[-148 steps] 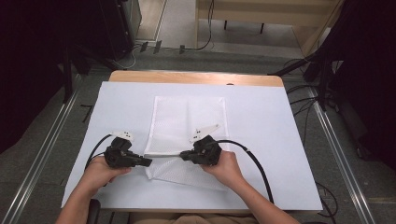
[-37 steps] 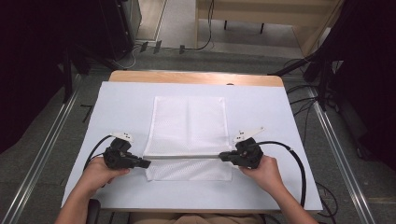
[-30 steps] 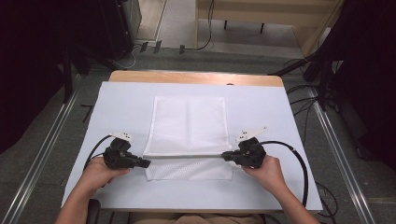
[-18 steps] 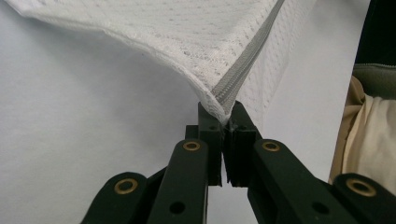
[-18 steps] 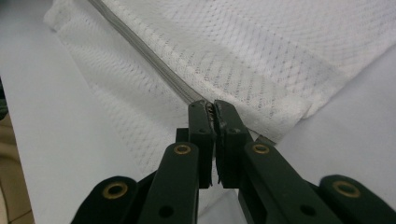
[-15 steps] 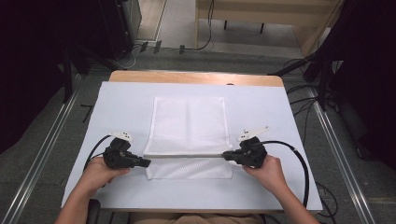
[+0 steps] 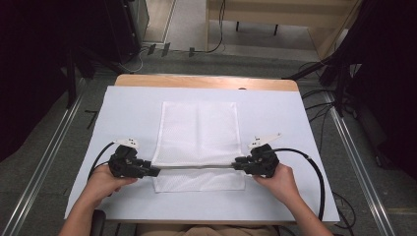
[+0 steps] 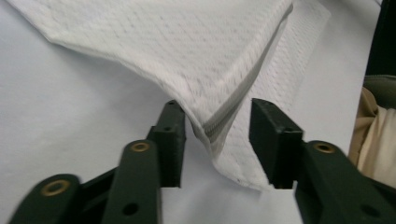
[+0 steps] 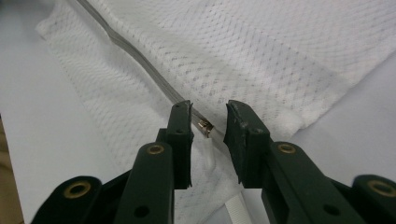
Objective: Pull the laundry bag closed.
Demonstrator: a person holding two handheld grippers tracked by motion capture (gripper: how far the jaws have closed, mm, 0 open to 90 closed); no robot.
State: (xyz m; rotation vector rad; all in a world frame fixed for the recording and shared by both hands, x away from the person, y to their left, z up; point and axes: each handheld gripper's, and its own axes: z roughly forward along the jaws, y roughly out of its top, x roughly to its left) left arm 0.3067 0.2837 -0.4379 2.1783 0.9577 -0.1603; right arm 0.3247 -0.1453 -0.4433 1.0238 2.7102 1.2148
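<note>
A white mesh bag (image 7: 199,142) is seen flat on the white table cover (image 7: 295,128), near the middle of the table, with its grey zipper (image 7: 196,167) running across the near part, from one gripper to the other. In the high view the left gripper (image 7: 147,171) is placed at the left end of this zipper and the right gripper (image 7: 239,164) at the right end, each held by a hand; how the jaws stand cannot be judged from there. This is made clear by the gripper views. In the left gripper view the left gripper (image 8: 217,133) is shown with its jaws apart, and the corner of the mesh bag (image 8: 187,56) with the zipper (image 8: 243,93) end is lifted between them, touching the left jaw but not pressed. In the right gripper view the right gripper (image 9: 208,122) is also shown with a gap between its jaws, and the small metal zipper slider (image 9: 204,126) lies in this gap, just beside the left jaw; it is not clamped. A white pull tab (image 9: 236,210) is visible below, between the jaw arms.
</note>
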